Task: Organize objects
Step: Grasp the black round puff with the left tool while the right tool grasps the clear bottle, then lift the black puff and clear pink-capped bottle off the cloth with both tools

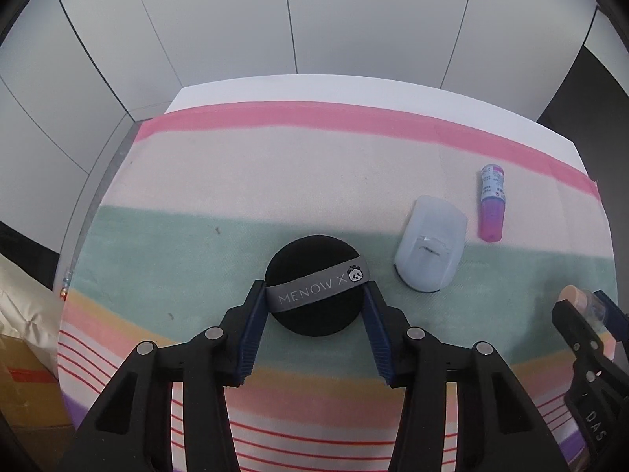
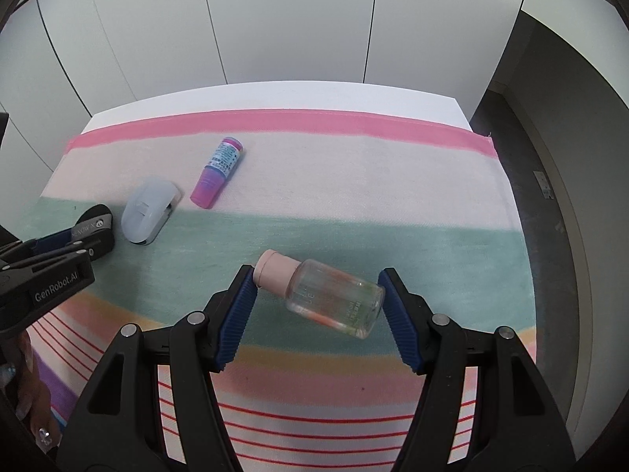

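Left gripper (image 1: 314, 295) clamped on the black powder puff (image 1: 314, 287), pads pressing both edges, puff near centre on the green stripe of the striped cloth (image 1: 275, 165). Right gripper (image 2: 316, 295) clamped end to end on the clear bottle (image 2: 334, 299), pink cap left, bottle tilted. Further out, untouched: pale plastic case (image 1: 430, 244) just right of the puff, purple tube (image 1: 491, 204) lying far right. Judgement: early stage, two items gripped, none placed; no container visible.

Two black handheld grippers with blue ribbed finger pads.
The left gripper (image 1: 314, 295) and right gripper (image 2: 318, 287) have angular black frames with round silver bolts; white "GenRobot.AI" lettering marks the left one's side.
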`<move>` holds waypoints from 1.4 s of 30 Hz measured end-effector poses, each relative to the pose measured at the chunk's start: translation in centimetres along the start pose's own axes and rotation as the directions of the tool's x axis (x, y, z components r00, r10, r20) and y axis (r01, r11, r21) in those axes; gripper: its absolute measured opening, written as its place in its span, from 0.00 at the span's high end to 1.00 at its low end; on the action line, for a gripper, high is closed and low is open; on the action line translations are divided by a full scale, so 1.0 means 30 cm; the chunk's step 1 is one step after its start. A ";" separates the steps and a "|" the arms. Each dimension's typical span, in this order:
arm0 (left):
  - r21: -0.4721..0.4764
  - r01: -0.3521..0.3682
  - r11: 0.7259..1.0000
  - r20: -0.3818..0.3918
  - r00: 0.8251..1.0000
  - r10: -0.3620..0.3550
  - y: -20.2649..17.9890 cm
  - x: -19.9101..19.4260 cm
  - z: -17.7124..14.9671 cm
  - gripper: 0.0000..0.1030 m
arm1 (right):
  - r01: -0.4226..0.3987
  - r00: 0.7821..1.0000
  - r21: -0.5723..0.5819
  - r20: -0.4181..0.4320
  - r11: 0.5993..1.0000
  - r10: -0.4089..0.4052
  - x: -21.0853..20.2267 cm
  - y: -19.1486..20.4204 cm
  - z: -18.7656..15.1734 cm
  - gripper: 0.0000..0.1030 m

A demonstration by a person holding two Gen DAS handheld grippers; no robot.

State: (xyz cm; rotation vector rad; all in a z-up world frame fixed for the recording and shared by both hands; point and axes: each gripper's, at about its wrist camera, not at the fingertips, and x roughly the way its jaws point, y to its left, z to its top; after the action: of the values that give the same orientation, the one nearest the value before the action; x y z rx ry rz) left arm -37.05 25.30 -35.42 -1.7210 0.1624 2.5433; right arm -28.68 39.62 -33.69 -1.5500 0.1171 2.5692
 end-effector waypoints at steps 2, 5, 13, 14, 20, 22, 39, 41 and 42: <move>-0.008 0.006 1.000 -0.001 1.000 -0.006 0.016 -0.005 0.002 0.53 | -0.008 1.000 0.006 -0.005 1.000 0.008 -0.002 0.000 0.019 0.36; -0.014 0.006 1.000 0.002 1.000 -0.006 0.014 -0.036 -0.004 0.53 | -0.009 1.000 0.000 0.000 1.000 0.009 -0.039 -0.093 0.019 0.36; -0.011 0.012 1.000 0.051 0.999 -0.011 0.068 -0.230 0.027 0.53 | -0.009 1.000 -0.028 0.021 1.000 0.009 -0.164 -0.073 0.059 0.36; -0.006 0.012 1.000 0.062 0.998 -0.012 0.079 -0.264 0.038 0.53 | -0.008 1.000 -0.032 0.025 0.999 0.009 -0.183 -0.073 0.068 0.36; 0.009 -0.012 1.000 0.139 0.990 0.010 0.121 -0.528 0.082 0.53 | 0.019 0.998 -0.063 0.059 0.998 -0.015 -0.349 -0.070 0.144 0.36; 0.016 -0.016 1.000 0.167 0.986 0.013 0.136 -0.628 0.090 0.53 | 0.018 0.997 -0.059 0.074 0.998 -0.014 -0.445 -0.065 0.171 0.36; 0.082 0.003 0.997 0.280 0.960 -0.026 0.160 -1.197 0.033 0.52 | -0.002 0.983 -0.046 0.182 0.999 0.011 -1.062 -0.048 0.248 0.36; 0.091 0.002 0.996 0.282 0.959 -0.028 0.146 -1.226 0.020 0.52 | -0.001 0.983 -0.048 0.185 0.999 0.010 -1.079 -0.051 0.239 0.36; 0.096 -0.001 0.995 0.282 0.959 -0.027 0.139 -1.237 0.012 0.52 | -0.002 0.983 -0.047 0.183 0.999 0.011 -1.083 -0.053 0.235 0.36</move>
State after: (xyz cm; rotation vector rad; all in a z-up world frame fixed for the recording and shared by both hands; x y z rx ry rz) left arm -24.04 21.37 -0.63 -1.3019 0.2503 2.6871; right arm -19.64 39.63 -1.67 -1.3208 0.0430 2.7224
